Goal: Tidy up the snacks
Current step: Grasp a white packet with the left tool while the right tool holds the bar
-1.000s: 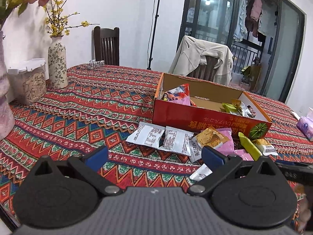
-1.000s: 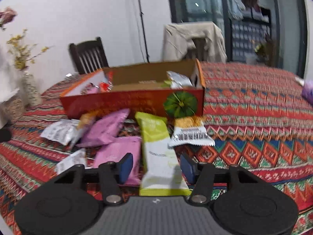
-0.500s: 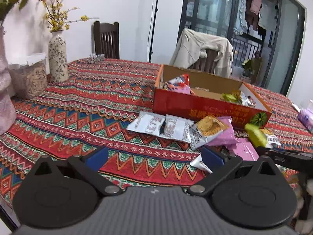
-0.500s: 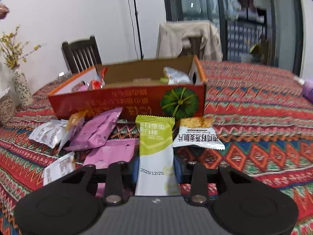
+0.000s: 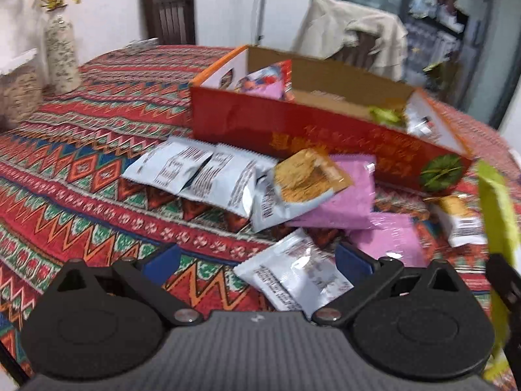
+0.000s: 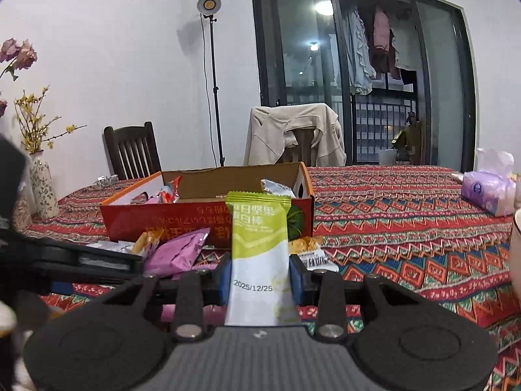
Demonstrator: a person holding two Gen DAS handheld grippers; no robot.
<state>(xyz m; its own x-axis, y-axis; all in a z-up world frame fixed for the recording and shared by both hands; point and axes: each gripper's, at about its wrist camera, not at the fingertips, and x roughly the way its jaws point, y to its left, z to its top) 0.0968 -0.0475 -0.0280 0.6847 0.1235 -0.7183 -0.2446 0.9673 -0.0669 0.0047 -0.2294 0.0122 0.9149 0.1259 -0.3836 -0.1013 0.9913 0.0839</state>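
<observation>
The left gripper [image 5: 257,257] is hovering low over the patterned tablecloth [image 5: 81,150], its blue pads spread wide, a white snack packet [image 5: 293,277] lying between them untouched. To its right, the right gripper [image 6: 260,277] is pinching a green snack bar [image 6: 260,247] lifted clear of the cloth, long axis upright, crimped end pointing at the red cardboard box [image 6: 169,221]. The bar's lower end is hiding behind the gripper body; the left view is motion-blurred.

left gripper [image 5: 257,259]: black ribbed body | two round black discs | blue finger pads | silver pivot screws || right gripper [image 6: 260,277]: same black build | blue pads | silver screws
</observation>
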